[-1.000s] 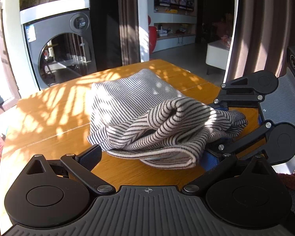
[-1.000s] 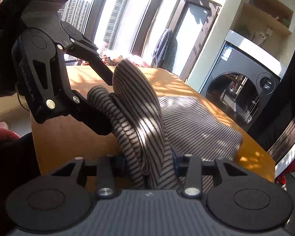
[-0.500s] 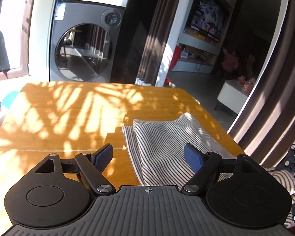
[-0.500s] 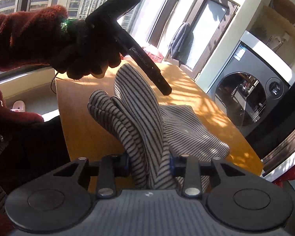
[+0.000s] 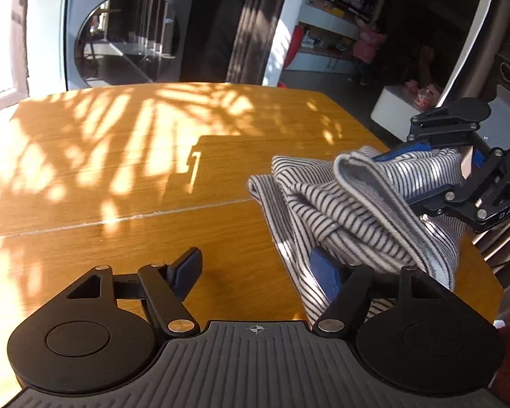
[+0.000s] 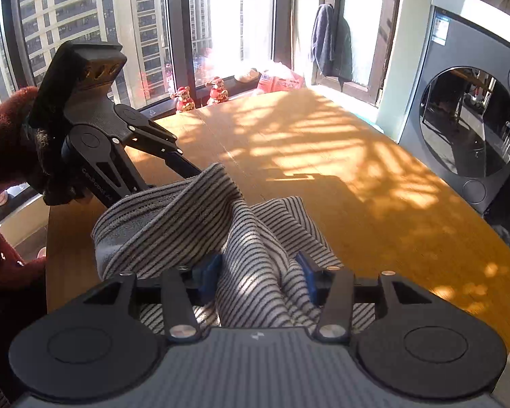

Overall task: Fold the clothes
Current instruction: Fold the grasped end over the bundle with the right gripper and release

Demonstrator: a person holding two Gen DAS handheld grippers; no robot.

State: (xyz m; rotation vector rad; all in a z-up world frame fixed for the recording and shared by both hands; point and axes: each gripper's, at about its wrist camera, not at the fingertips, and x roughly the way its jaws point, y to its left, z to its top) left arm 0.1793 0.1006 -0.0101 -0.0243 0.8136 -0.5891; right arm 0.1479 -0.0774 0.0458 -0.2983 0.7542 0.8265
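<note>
Near the table's right edge: your striped garment [image 5: 363, 204] sits bunched in a loose heap, one part draping down toward you and a fold lifted off the wood.
Garment state: crumpled and layered, with a pale hem edge curling across the top; no flat panel shows yet.
Right tool [image 6: 258, 277]: clenched on a thick gather of the striped cloth, with the blue pads pressing in from both sides in the right wrist view.
Left tool [image 5: 258, 268]: spread wide and grasping nothing; its right pad is touching or tucked just under the hanging cloth, while its left pad sits over bare wood.
Step in hand: you appear to be regrasping, with one corner held and the other tool coming in for a second hold.
Next move: judged from this, you should slide the left tool onto a single edge or corner instead of the whole bunch, close it, then draw the two holds apart so the cloth opens flat.
Hand pose: your left hand [image 6: 23, 149], in a dark red sleeve, holds its tool low and angled in from the near left corner toward the heap.
Table [image 5: 125, 170]: sunlit wood stretches from the garment to the far edge, with a washing machine [image 6: 476, 119] beyond.
</note>
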